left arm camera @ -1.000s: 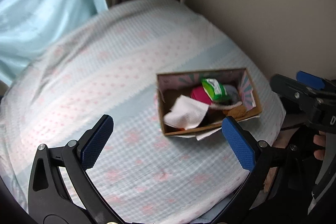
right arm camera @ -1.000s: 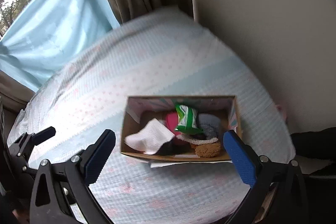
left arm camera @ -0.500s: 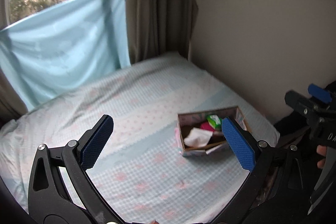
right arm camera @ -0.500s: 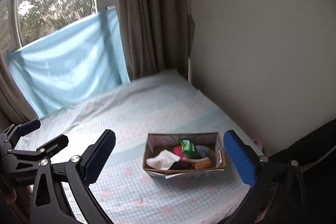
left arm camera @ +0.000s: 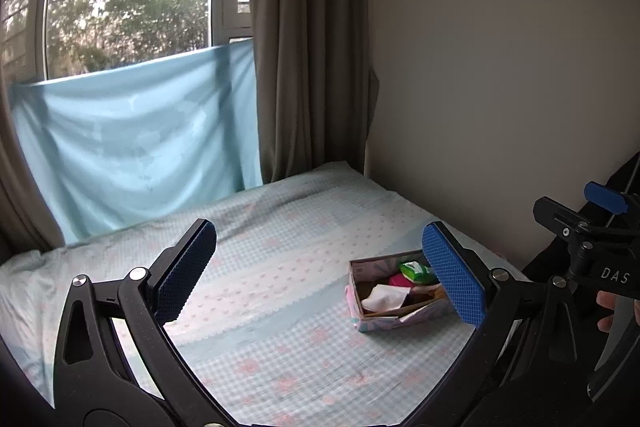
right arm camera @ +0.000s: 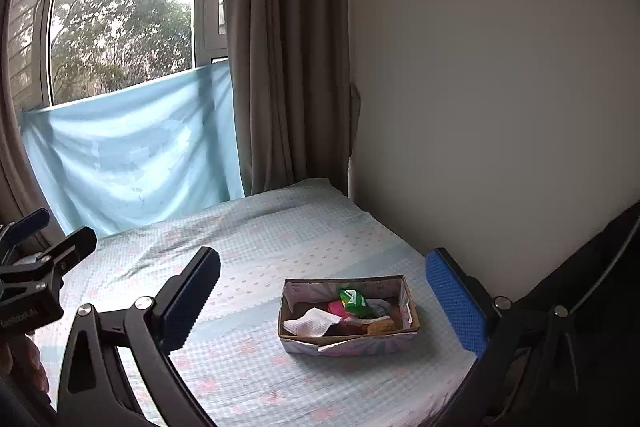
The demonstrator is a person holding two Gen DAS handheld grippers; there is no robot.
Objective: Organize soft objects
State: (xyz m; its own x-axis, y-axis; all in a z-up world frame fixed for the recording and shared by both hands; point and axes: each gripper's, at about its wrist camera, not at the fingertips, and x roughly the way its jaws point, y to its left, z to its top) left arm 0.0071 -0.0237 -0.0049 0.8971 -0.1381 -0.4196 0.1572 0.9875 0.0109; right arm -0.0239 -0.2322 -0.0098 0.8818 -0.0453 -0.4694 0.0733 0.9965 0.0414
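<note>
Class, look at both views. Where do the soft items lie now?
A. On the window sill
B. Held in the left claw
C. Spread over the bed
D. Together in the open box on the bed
D: the white cloth, green pack and pink item lie inside the box on the bed; both claws, left and right, are open and hold nothing.

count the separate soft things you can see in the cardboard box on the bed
5 at least: white cloth front left, pink item, green packet centre, grey piece, brown one front right; more may hide underneath.
</note>
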